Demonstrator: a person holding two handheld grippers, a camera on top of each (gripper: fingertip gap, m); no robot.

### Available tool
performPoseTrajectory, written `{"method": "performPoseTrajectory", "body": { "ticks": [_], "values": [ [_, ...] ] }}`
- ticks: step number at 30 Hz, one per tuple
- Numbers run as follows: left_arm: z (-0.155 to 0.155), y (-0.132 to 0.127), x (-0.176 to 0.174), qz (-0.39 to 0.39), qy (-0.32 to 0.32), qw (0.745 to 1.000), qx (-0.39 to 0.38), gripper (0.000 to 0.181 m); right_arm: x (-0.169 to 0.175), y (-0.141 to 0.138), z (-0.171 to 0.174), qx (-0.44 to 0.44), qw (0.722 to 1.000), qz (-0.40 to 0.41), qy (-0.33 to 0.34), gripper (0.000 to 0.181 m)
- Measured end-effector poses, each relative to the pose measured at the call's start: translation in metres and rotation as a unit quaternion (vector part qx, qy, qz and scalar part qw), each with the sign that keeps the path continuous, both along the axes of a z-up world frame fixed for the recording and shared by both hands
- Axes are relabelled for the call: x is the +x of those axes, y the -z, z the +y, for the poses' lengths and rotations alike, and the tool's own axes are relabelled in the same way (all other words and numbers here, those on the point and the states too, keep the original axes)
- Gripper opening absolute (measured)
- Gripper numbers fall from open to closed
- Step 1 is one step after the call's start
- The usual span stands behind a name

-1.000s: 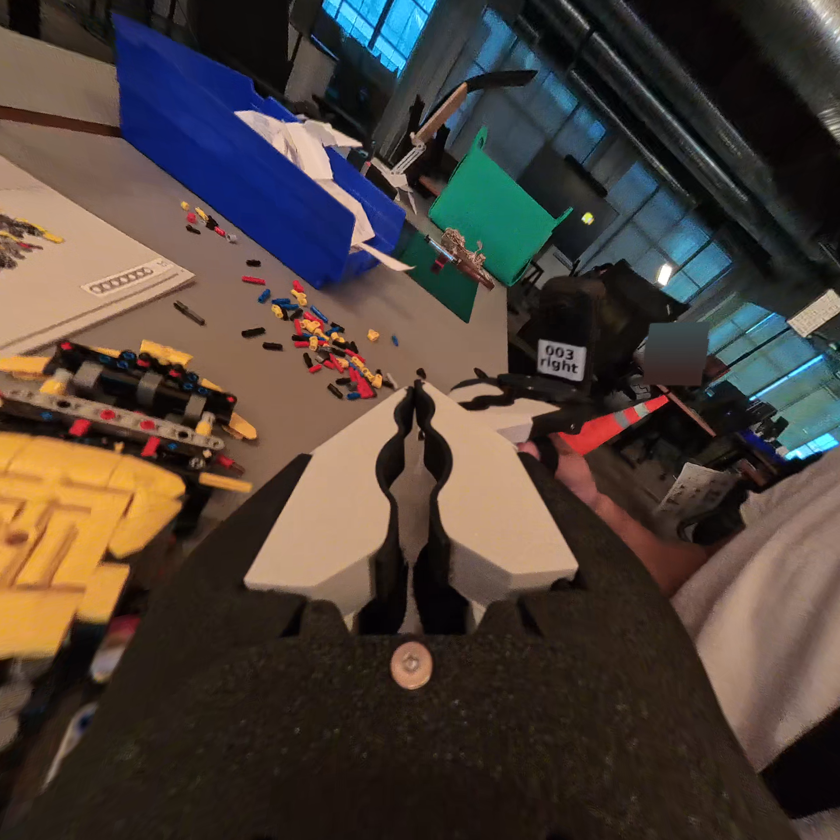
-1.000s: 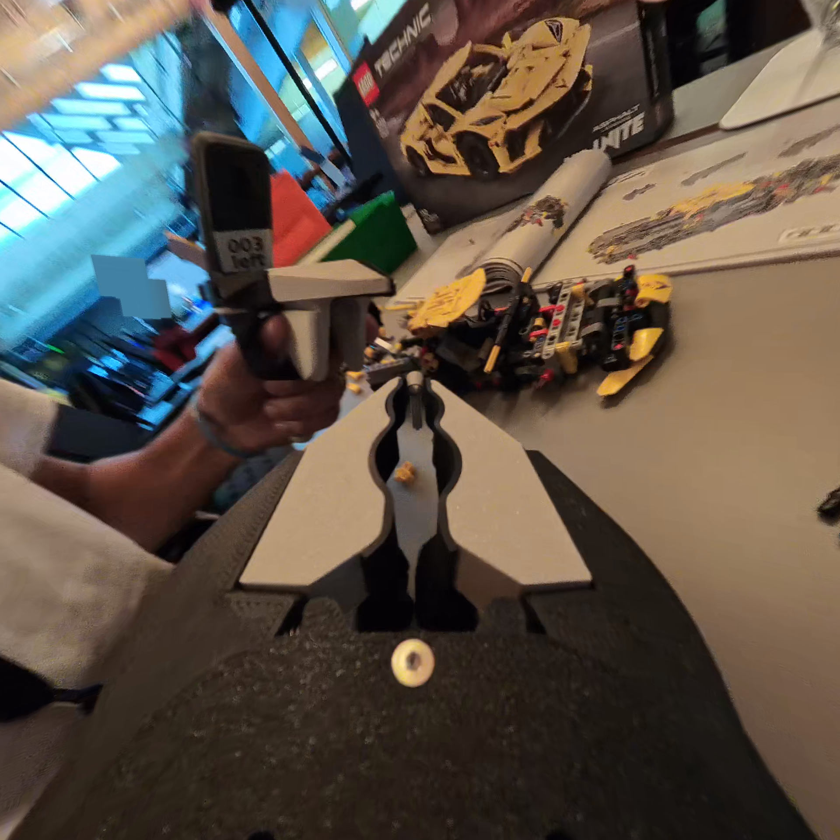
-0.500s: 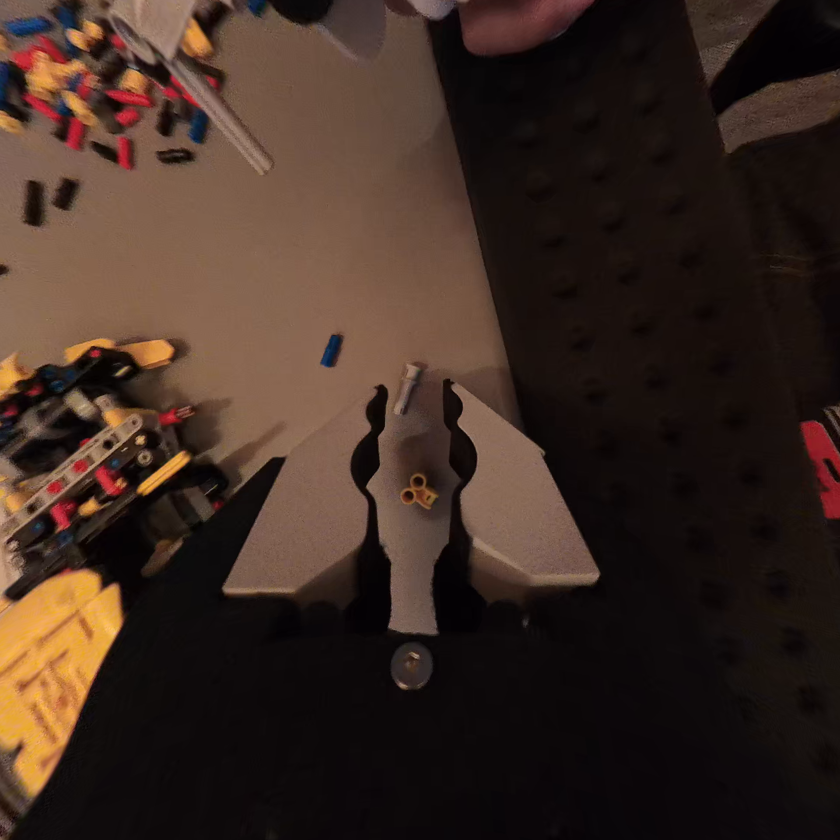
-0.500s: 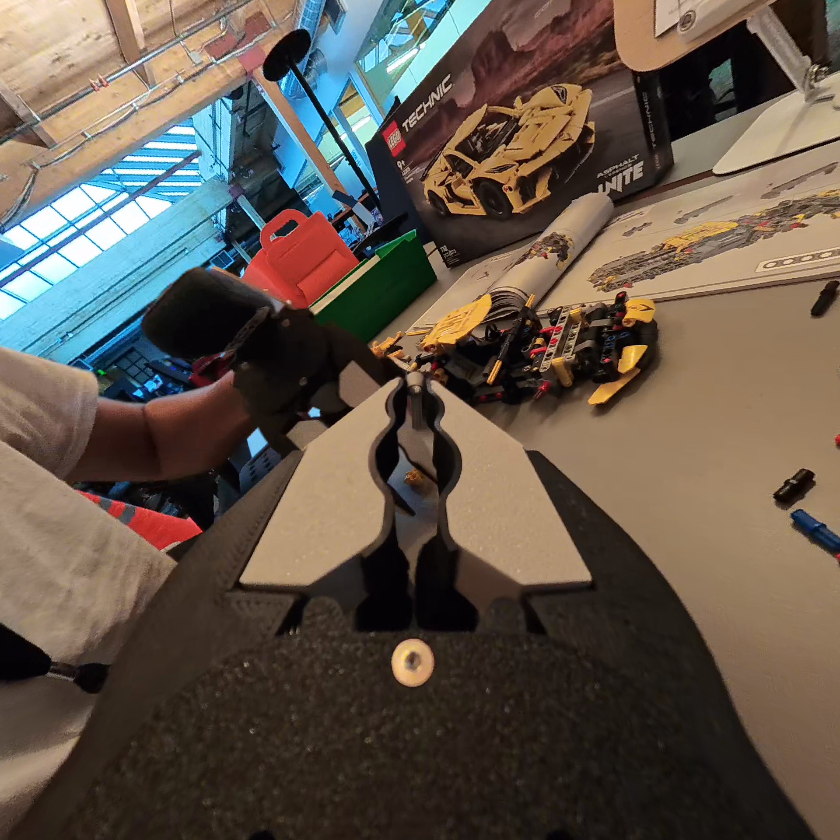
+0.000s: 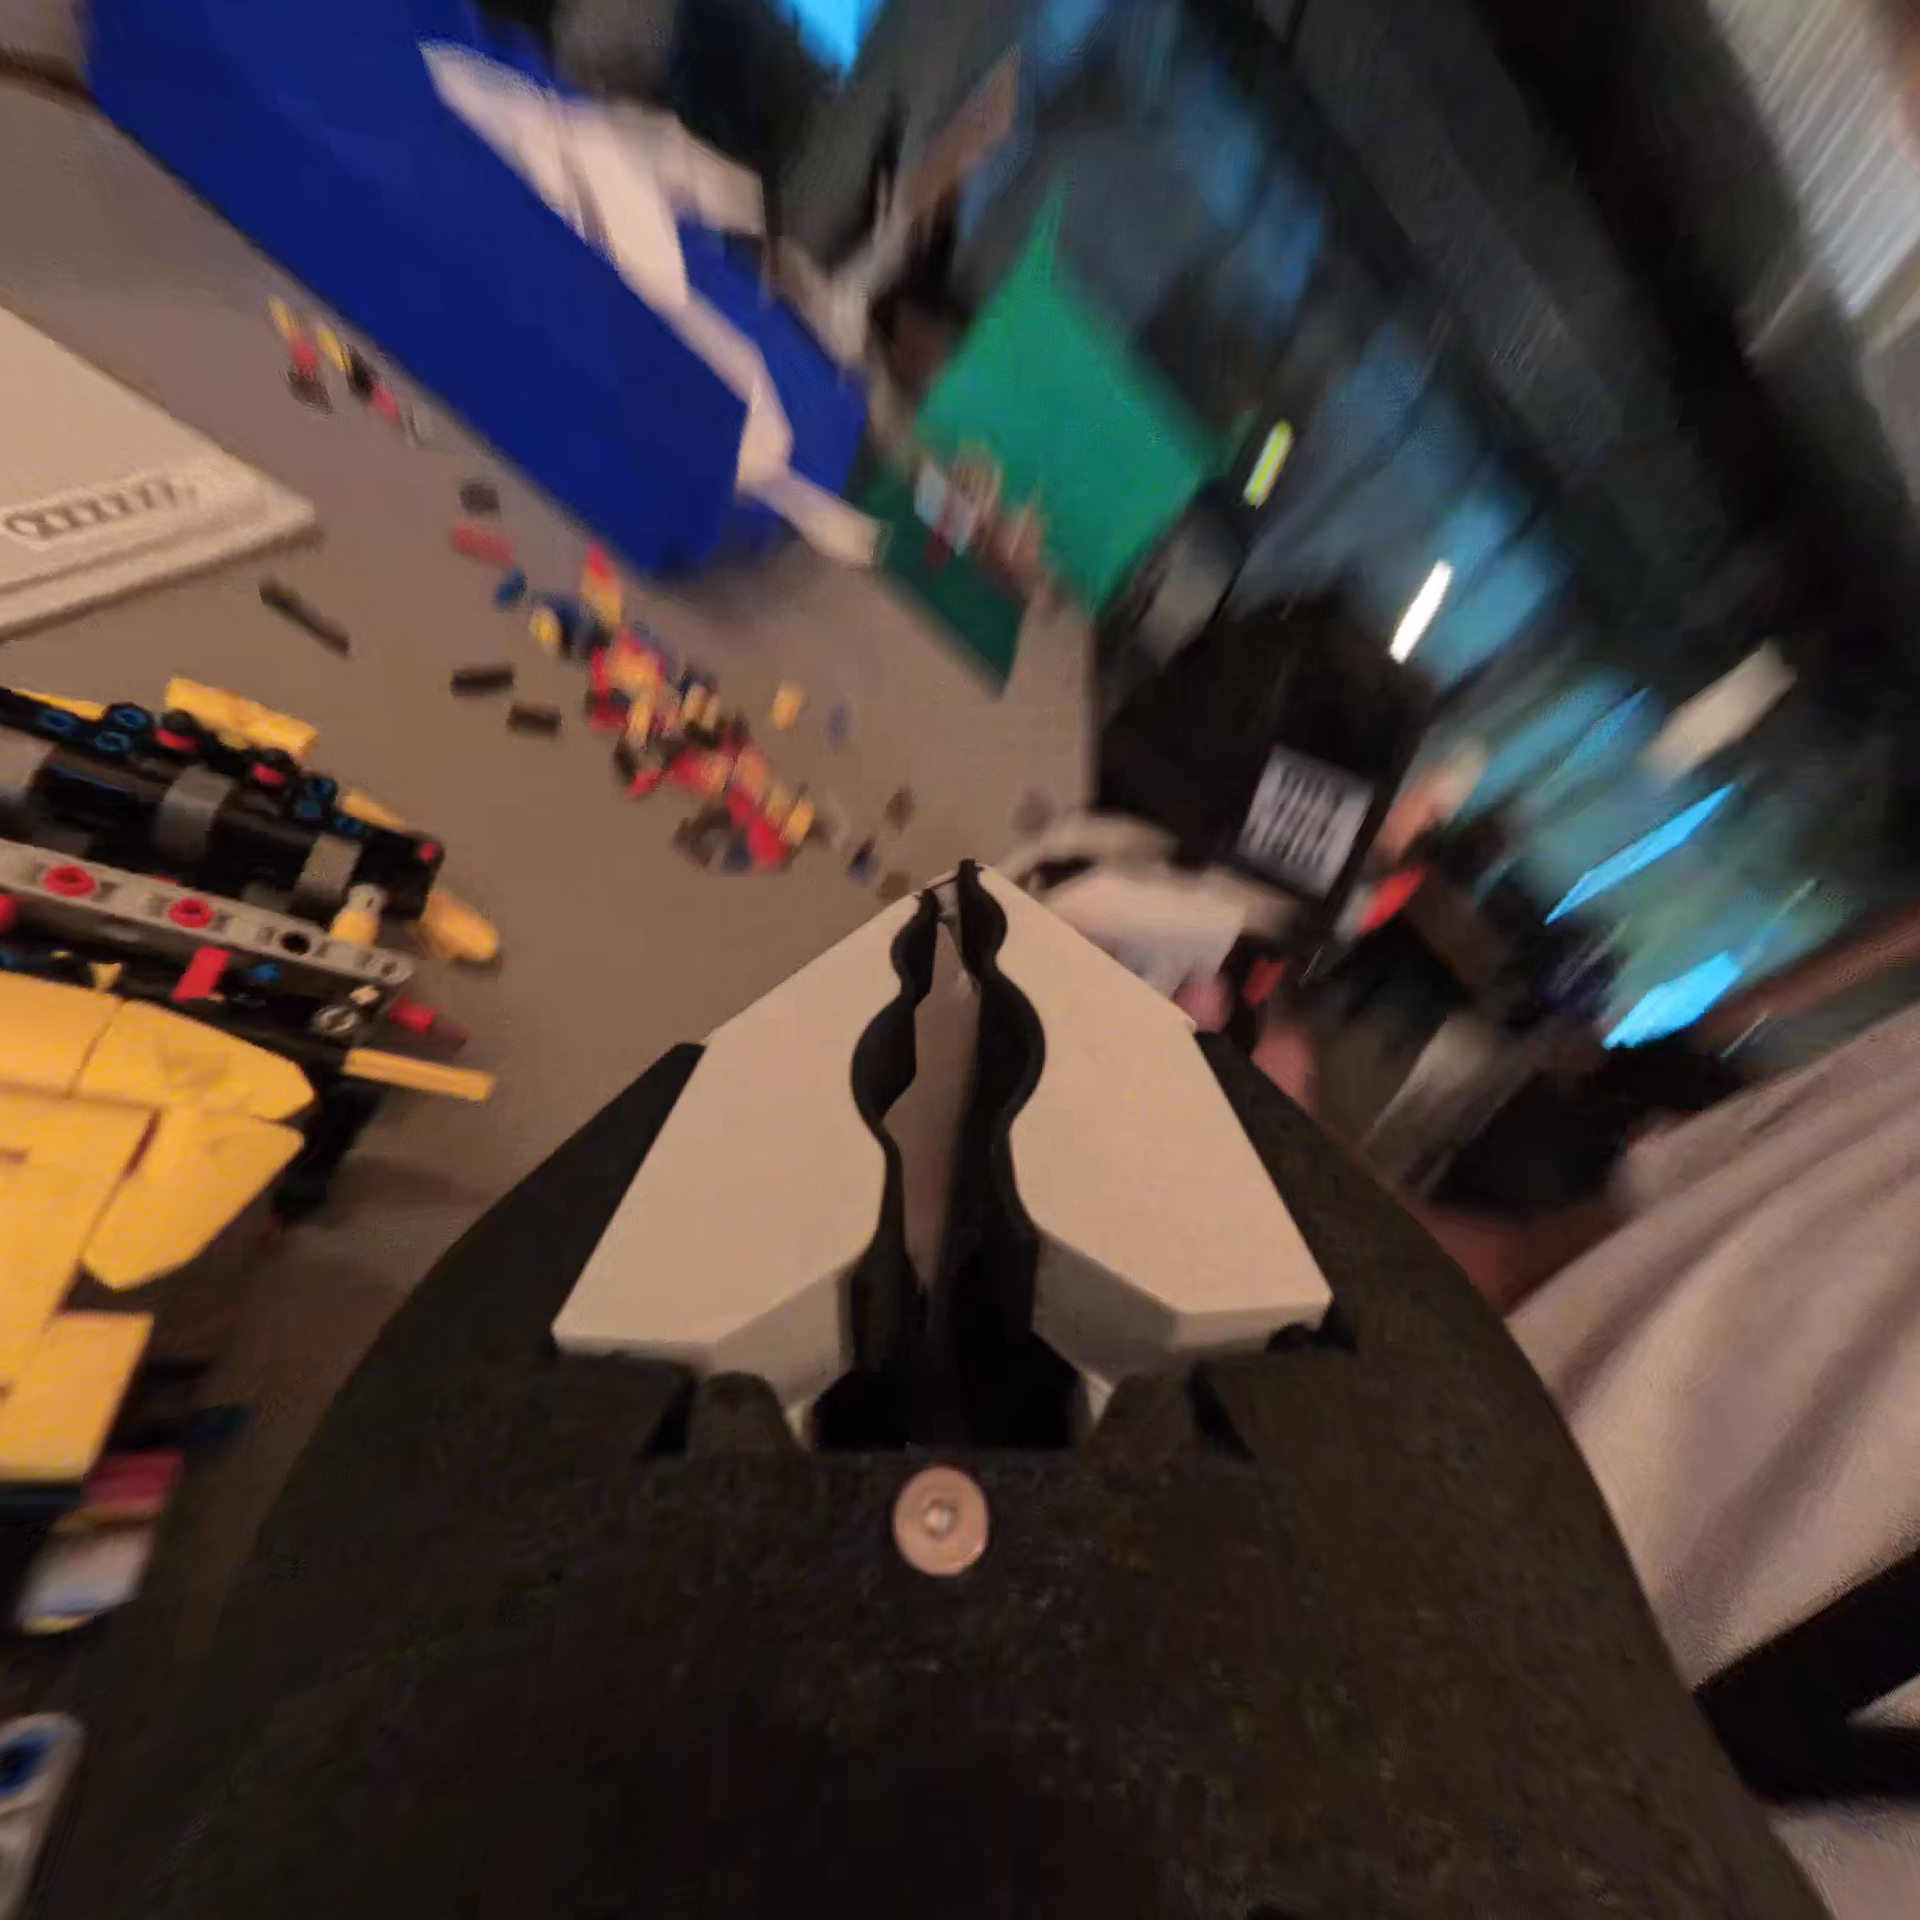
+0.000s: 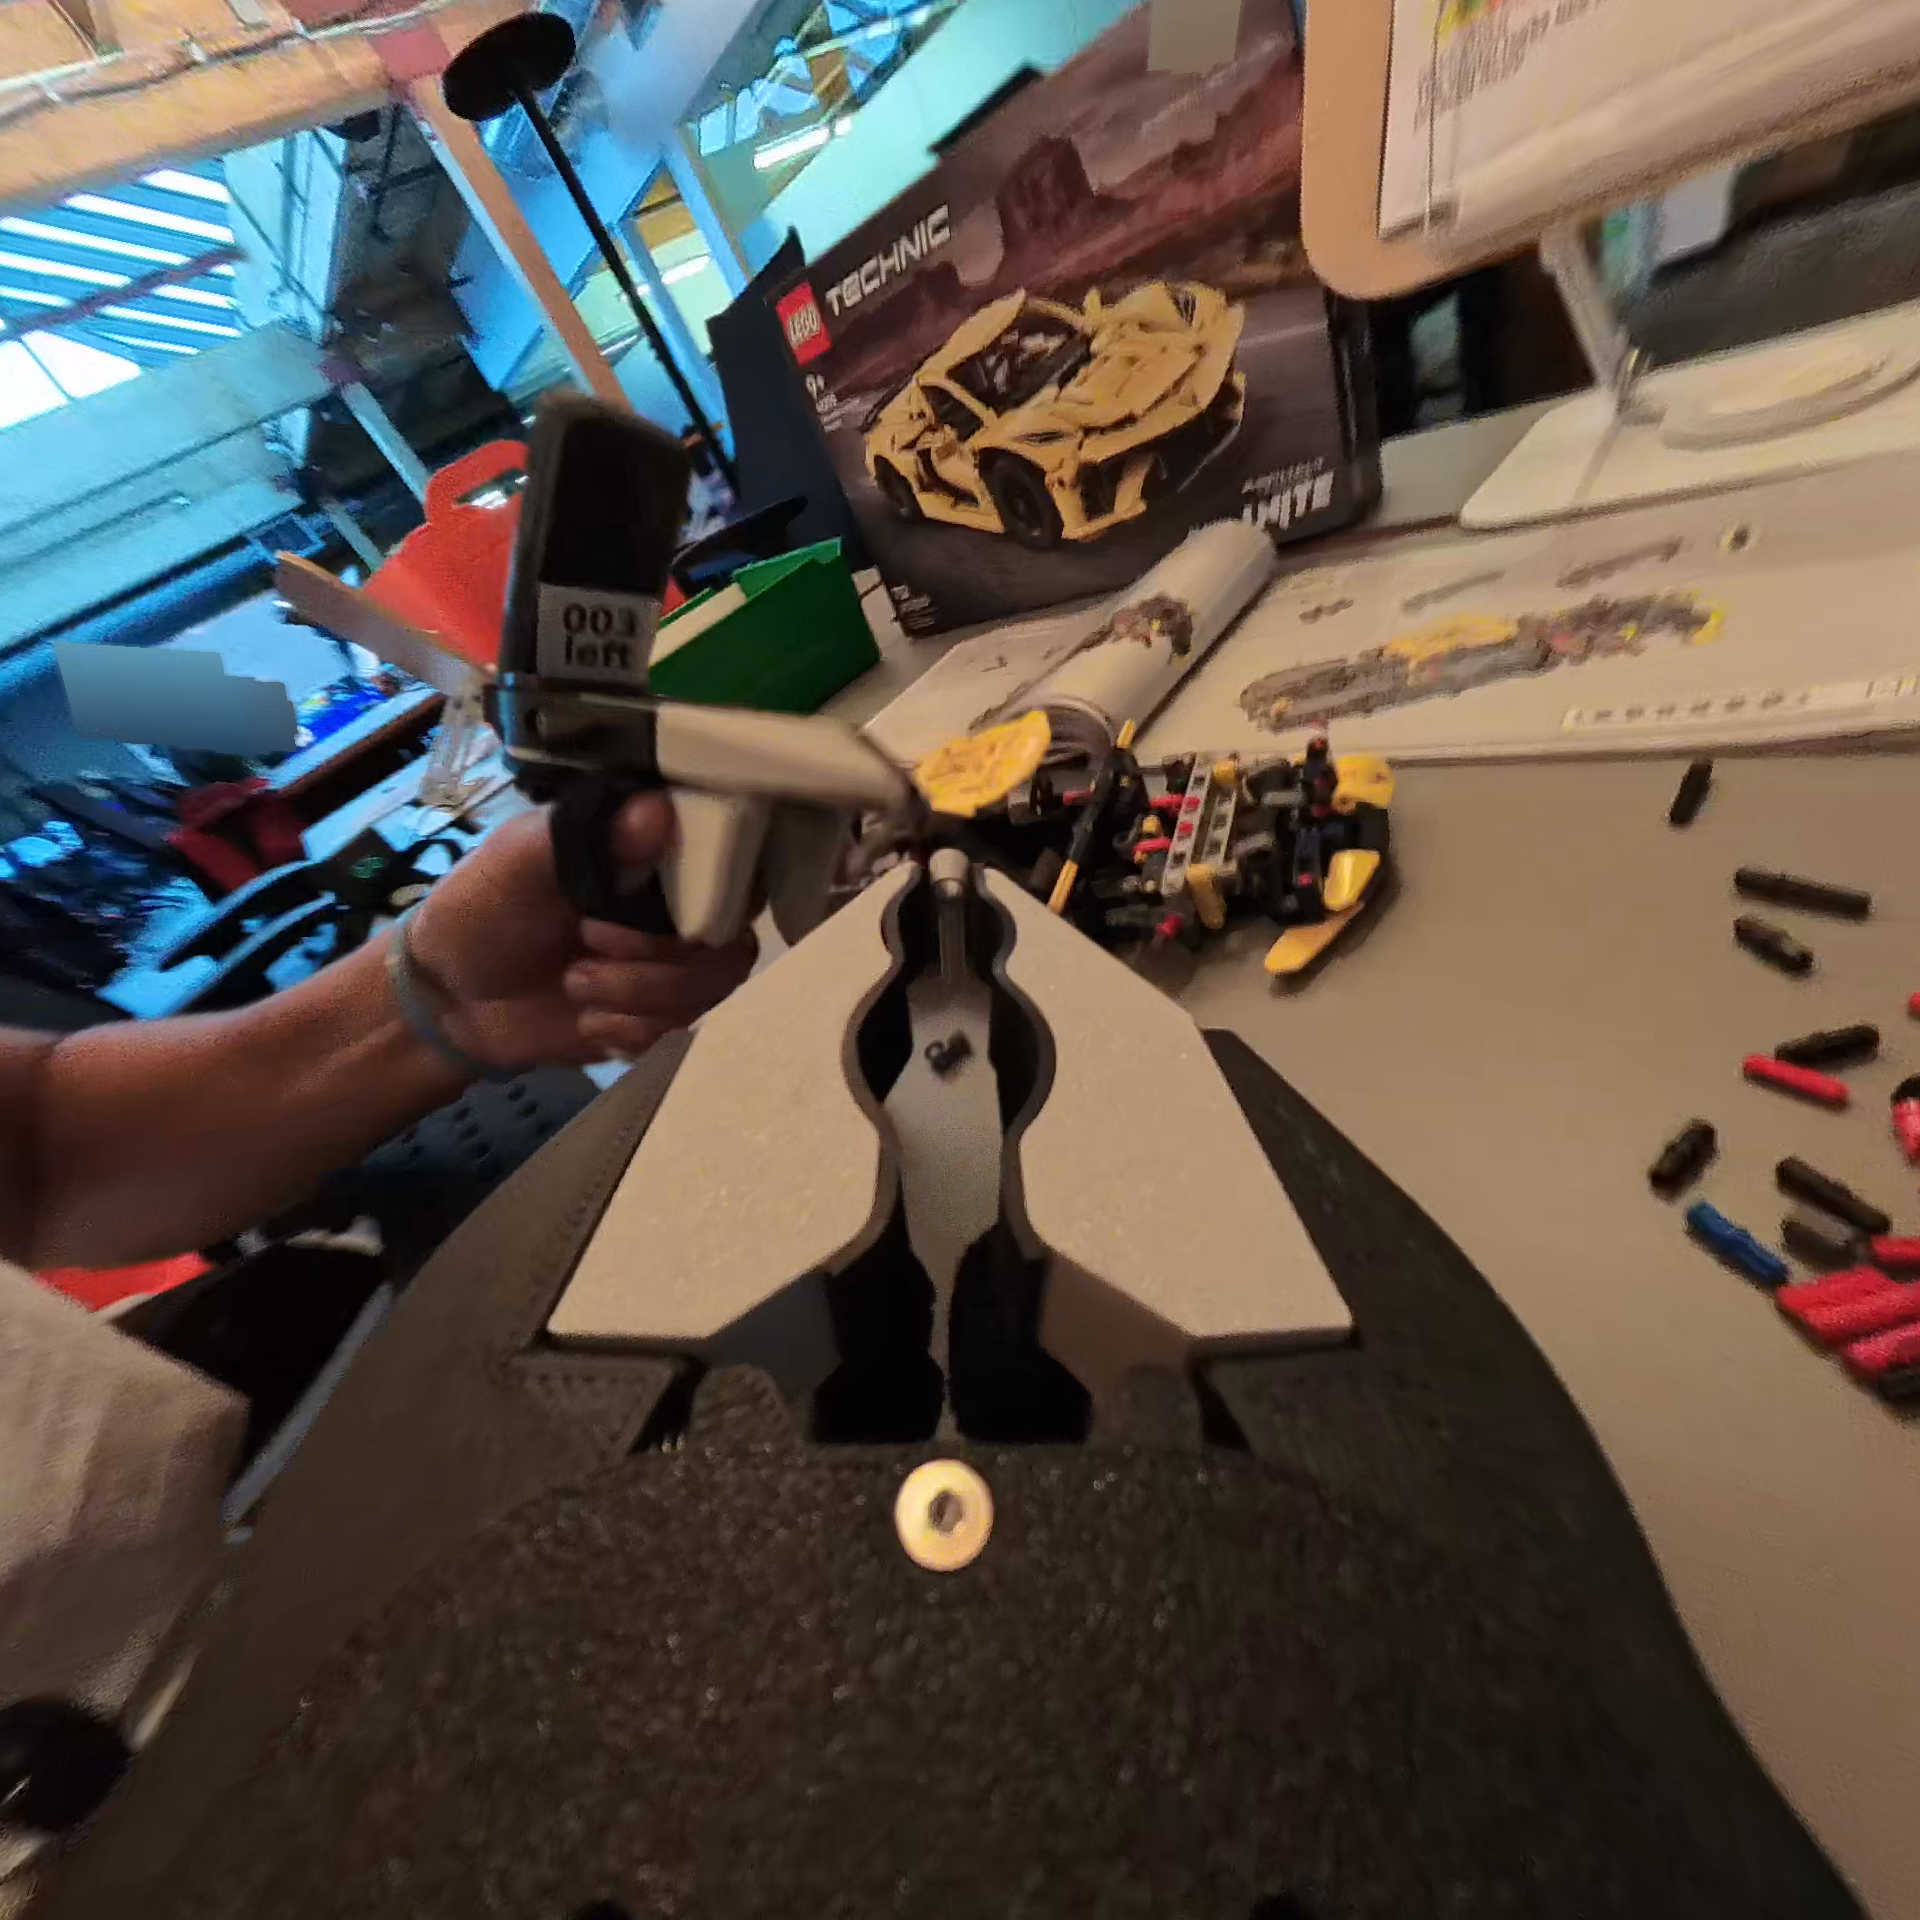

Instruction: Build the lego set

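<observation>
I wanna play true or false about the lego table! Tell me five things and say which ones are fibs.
1. The right tongs pinch a small grey pin. True.
2. The big bin behind the loose pieces is red. False: the bin is blue.
3. The box has a yellow car pictured on it. True.
4. The lego car is finished and packed away. False: the lego car is only partly built and sits on the table.
5. The left tongs gape wide open. False: the left tongs are shut, tips together.
</observation>
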State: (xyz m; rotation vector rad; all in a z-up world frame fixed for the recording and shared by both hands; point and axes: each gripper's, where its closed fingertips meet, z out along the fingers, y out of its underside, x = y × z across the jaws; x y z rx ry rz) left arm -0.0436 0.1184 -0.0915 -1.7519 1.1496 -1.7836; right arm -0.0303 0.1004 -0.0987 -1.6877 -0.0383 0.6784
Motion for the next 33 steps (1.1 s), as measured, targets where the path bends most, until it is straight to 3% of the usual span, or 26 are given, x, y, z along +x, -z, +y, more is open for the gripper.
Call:
{"method": "performPoseTrajectory", "body": {
  "ticks": [2, 4, 8, 14, 22, 33],
  "values": [
    [0.019, -0.033, -0.010, -0.103, -0.059, 0.985, -0.128, 0.003, -0.017, -0.008, 0.004, 0.028, 0.999, -0.020, 0.019, 0.005],
    [0.025, -0.046, -0.017, -0.157, -0.086, 0.961, -0.209, 0.002, -0.035, -0.018, 0.008, 0.063, 0.996, -0.048, 0.040, 0.005],
    [0.019, -0.055, -0.026, -0.211, -0.115, 0.934, -0.265, 0.002, -0.049, -0.033, 0.012, 0.113, 0.988, -0.065, 0.078, 0.006],
    [0.010, -0.041, -0.028, -0.190, -0.151, 0.945, -0.218, 0.002, -0.051, -0.033, 0.014, 0.111, 0.989, -0.040, 0.093, 0.005],
    [0.011, -0.034, -0.028, -0.150, -0.213, 0.962, -0.086, 0.002, -0.048, -0.029, 0.015, 0.096, 0.990, -0.025, 0.097, 0.006],
    [0.012, -0.025, -0.029, -0.118, -0.265, 0.955, -0.056, 0.003, -0.045, -0.021, 0.017, 0.080, 0.987, -0.067, 0.122, 0.005]
  ]
}}
